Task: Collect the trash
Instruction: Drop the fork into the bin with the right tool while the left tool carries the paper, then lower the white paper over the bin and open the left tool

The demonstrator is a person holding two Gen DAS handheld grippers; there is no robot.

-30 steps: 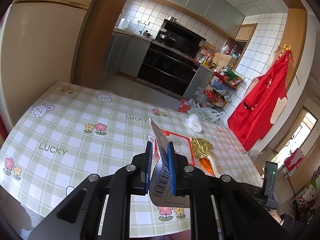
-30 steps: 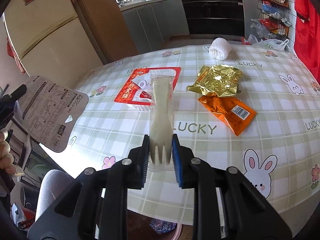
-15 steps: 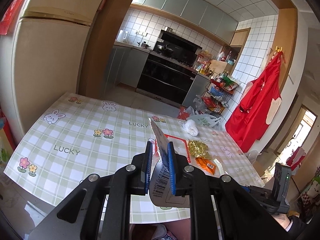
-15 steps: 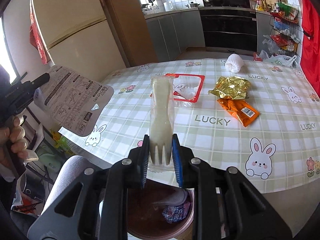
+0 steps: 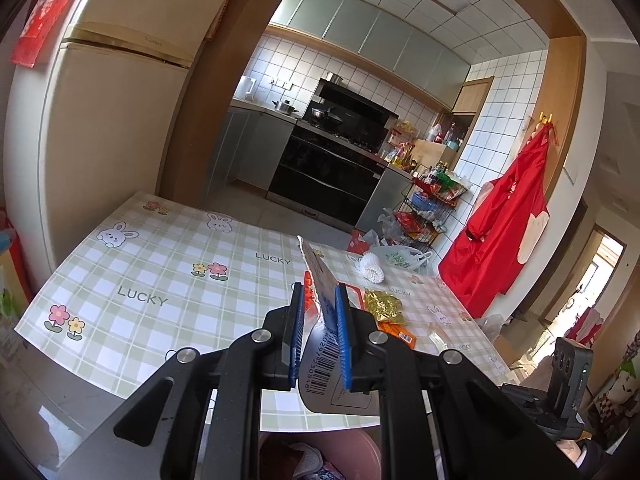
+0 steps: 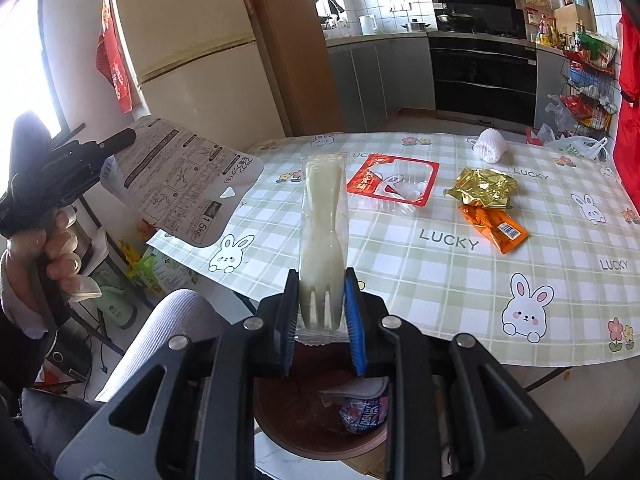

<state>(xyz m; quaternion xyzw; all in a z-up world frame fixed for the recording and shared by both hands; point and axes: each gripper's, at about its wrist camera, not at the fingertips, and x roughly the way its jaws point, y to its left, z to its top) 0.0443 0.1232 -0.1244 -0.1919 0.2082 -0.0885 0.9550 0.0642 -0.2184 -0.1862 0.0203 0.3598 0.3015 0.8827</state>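
Fingers (image 6: 352, 320) of right gripper (image 6: 322, 312) nearly closed, clamped on wrapped plastic fork (image 6: 322, 236), held upright over pink trash bin (image 6: 316, 420) below table edge (image 6: 440, 354). Left gripper (image 5: 319, 330) likewise pinched on printed refill pouch (image 5: 320, 344), seen edge-on from own camera, its instruction-printed face (image 6: 180, 184) shown only in right view, off table's near corner. On tablecloth, well apart from bin: red-framed tray (image 6: 394, 182), gold wrapper (image 6: 484, 186) touching orange packet (image 6: 494, 226), white foam net (image 6: 492, 146). Near strip of cloth bare.
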